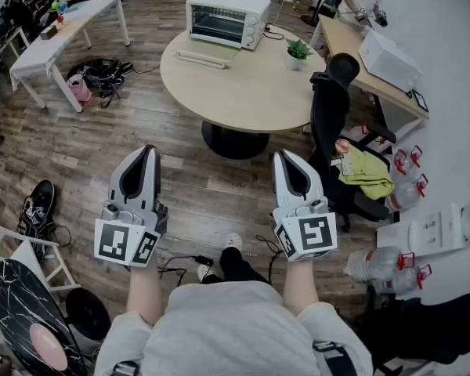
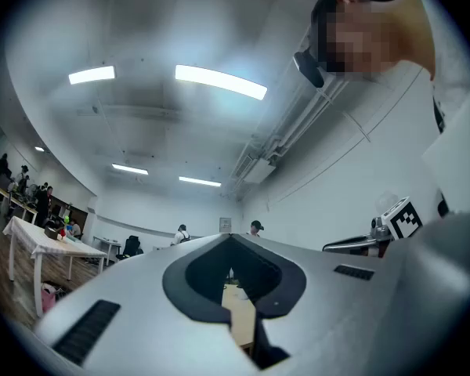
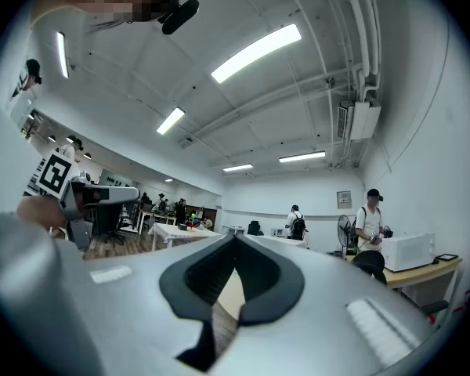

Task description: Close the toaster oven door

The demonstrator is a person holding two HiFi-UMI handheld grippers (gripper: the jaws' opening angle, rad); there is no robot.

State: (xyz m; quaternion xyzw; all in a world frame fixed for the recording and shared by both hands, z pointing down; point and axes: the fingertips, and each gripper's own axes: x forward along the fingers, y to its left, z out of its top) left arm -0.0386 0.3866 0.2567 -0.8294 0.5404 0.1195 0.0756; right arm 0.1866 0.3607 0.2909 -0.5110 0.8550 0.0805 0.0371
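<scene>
The toaster oven (image 1: 227,18) is sitting at the far edge of the round table (image 1: 258,92). It is white, with knobs running down its right side, and its door (image 1: 200,58) is lying folded down flat in front of it. Any print on it is showing too small to read. A potted plant (image 1: 298,51) is standing near its right. Well short of the table, the left gripper (image 1: 148,153) and right gripper (image 1: 287,158) are hovering over the wood floor. Each has its fingers pressed together on nothing, and each cube is showing black-and-white square markers.
</scene>
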